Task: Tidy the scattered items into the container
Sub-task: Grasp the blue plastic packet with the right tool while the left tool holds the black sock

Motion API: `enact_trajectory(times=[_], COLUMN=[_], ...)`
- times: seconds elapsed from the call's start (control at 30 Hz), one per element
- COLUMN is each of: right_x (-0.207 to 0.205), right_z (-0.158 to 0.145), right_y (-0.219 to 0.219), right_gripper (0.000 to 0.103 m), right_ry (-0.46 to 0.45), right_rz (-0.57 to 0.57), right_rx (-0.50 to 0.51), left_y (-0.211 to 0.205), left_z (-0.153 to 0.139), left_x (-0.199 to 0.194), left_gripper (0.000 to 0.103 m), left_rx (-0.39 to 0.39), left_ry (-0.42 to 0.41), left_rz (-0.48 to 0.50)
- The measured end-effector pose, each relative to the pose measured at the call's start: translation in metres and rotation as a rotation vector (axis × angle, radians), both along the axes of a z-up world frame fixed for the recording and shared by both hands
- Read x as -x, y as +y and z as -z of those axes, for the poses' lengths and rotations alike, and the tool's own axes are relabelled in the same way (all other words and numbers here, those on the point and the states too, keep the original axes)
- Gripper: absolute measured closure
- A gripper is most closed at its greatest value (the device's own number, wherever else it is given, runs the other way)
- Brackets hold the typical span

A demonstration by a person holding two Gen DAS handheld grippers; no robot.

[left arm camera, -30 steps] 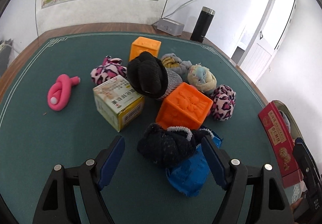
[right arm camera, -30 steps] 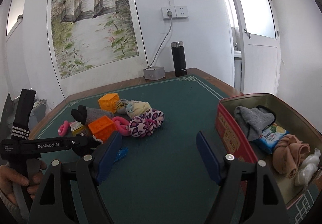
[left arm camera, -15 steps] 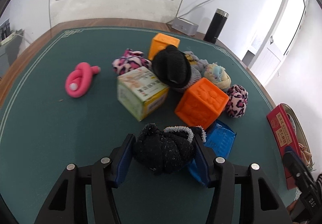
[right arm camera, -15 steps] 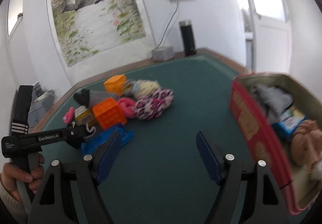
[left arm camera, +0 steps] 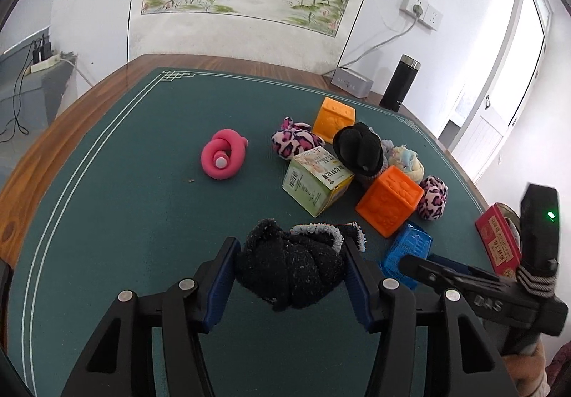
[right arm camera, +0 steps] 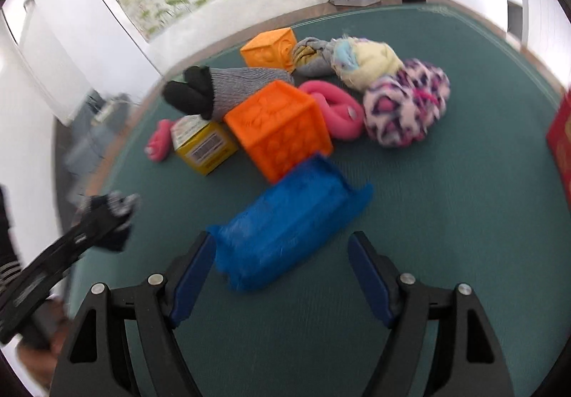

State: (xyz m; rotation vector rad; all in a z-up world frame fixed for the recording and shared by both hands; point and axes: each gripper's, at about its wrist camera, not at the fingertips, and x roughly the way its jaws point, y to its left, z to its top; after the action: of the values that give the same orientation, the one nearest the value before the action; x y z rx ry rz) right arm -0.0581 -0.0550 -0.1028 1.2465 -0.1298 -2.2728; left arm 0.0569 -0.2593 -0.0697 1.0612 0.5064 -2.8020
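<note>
Fuzzy black sock bundle (left arm camera: 291, 263) sits squeezed between the blue pads of the left gripper (left arm camera: 289, 275), both pads pressed into its sides; the jaws have just been closing, and they are now clamped on it. Its grey-white cuff pokes out past the fingertips. Beyond the left jaws, on the green table mat (left arm camera: 117, 190), lie a green-and-yellow carton (left arm camera: 316, 181), an orange cube (left arm camera: 390, 200) and a coiled pink toy (left arm camera: 223, 159), all well clear of the pads. To the right of those jaws a red tin container (left arm camera: 498, 241) shows at the frame edge, partly hidden by the other tool.

The right gripper (right arm camera: 282, 275) stands with its jaws wide and nothing pinched. A blue plastic piece (right arm camera: 285, 229) lies just ahead of them: its near end is beside the left pad, whether touching I cannot tell, and it is apart from the right one. Farther ahead sits the orange cube with a leopard-print sock ball (right arm camera: 407, 102) to its right. This view is motion-blurred.
</note>
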Motion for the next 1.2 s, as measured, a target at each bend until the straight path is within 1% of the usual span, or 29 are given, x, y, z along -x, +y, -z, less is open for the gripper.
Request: enact_trajectory(times=[0.1, 0.17, 0.2, 0.3, 0.37, 0.43, 0.5, 0.6, 0.73, 0.77, 0.83, 0.9, 1.0, 1.07, 1.13, 1.17, 1.2], right_x=[0.008, 0.009, 0.007, -0.003, -0.008, -0.011, -0.011, -0.010, -0.008, -0.008, -0.009, -0.009, -0.008, -0.010, -0.010, -0.010, -0.010], right_z=[-0.001, -0.001, -0.001, -0.003, -0.005, -0.006, -0.005, -0.003, -0.005, -0.008, -0.013, -0.015, -0.007, 0.000, 0.001, 0.001, 0.000], right_y=[-0.017, -0.028, -0.032, -0.042, -0.041, -0.036, -0.023, 0.007, 0.042, 0.046, 0.045, 0.032, 0.003, -0.004, -0.001, 0.001, 0.005], right_gripper=[0.023, 0.023, 0.021, 0.020, 0.020, 0.020, 0.020, 0.020, 0.020, 0.020, 0.020, 0.020, 0.020, 0.020, 0.028, 0.056, 0.057], right_ry=[0.026, 0.053, 0.072, 0.161, 0.193, 0.203, 0.198, 0.159, 0.096, 0.095, 0.105, 0.137, 0.191, 0.200, 0.200, 0.201, 0.202], right_rz=[0.025, 0.019, 0.011, -0.042, -0.074, -0.082, -0.072, -0.032, 0.029, 0.033, 0.027, 0.000, -0.046, -0.046, -0.041, -0.037, -0.025], right_rx=[-0.065, -0.105, -0.128, -0.219, -0.267, -0.293, -0.303, -0.276, -0.183, -0.152, -0.125, -0.148, -0.242, -0.291, -0.285, -0.282, -0.276], left_y=[-0.002, 0.000, 0.001, 0.003, 0.003, 0.002, 0.001, 0.004, 0.011, 0.013, 0.016, 0.018, 0.015, 0.014, 0.012, 0.013, 0.014], left_z=[0.001, 0.002, 0.002, 0.002, 0.002, 0.003, 0.004, 0.005, 0.005, 0.006, 0.006, 0.007, 0.009, 0.010, 0.011, 0.011, 0.012], left_x=[-0.002, 0.000, 0.000, -0.001, -0.001, -0.001, -0.001, 0.000, 0.000, 0.001, 0.001, 0.001, 0.002, 0.002, 0.003, 0.003, 0.004], left_gripper=[0.045, 0.045, 0.045, 0.045, 0.045, 0.045, 0.045, 0.045, 0.045, 0.045, 0.045, 0.045, 0.045, 0.045, 0.045, 0.045, 0.045], left_rx=[-0.013, -0.019, -0.018, -0.010, -0.011, -0.015, -0.018, -0.018, -0.015, -0.013, -0.006, 0.002, 0.006, 0.006, 0.005, 0.008, 0.013], left_ry=[-0.002, -0.007, -0.008, -0.005, -0.006, -0.011, -0.016, -0.018, -0.017, -0.017, -0.018, -0.018, -0.023, -0.026, -0.030, -0.030, -0.030], left_rz=[-0.003, -0.004, -0.005, -0.009, -0.011, -0.014, -0.015, -0.006, 0.013, 0.019, 0.024, 0.024, 0.014, 0.010, 0.006, 0.008, 0.012])
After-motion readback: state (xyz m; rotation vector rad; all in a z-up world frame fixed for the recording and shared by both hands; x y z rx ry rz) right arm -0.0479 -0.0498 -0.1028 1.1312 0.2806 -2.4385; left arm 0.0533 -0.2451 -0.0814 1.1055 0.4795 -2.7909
